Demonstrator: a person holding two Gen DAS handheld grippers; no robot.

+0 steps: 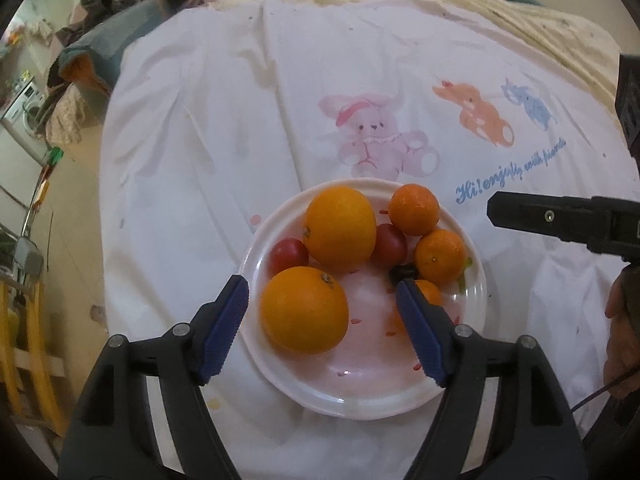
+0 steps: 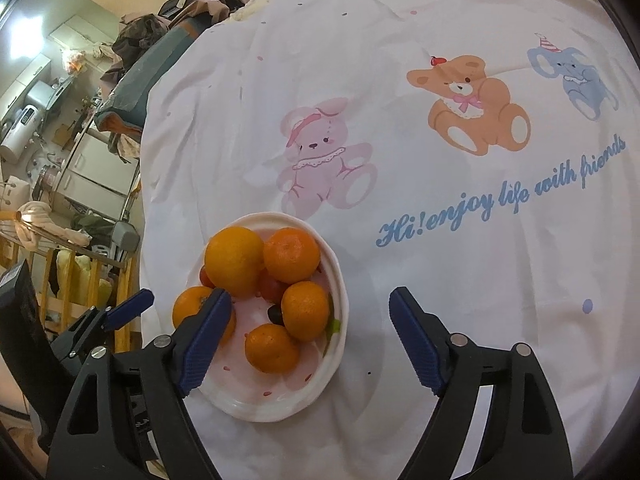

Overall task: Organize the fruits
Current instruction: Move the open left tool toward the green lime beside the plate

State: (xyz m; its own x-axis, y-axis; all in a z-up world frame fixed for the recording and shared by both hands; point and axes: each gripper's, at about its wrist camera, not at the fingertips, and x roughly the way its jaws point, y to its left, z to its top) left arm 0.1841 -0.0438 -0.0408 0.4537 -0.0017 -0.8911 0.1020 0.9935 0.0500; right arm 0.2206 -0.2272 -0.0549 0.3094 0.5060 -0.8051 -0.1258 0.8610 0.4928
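Left wrist: 2 oranges (image 1: 340, 228), 3 tangerines (image 1: 414, 209).

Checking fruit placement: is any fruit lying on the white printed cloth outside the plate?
No, every orange and tomato sits inside the white round plate.

Soft, even indoor light falls on the white cartoon-printed bed sheet (image 1: 248, 128), casting only faint shadows under the round orange fruits (image 1: 340, 228) in the glossy white plate (image 1: 360, 400), whose rim shows mild glare. Both fisheye views bend strongly toward dark, vignetted corners. A bright blown-out patch glows at the upper left of the right wrist view, where the cluttered background looks soft.
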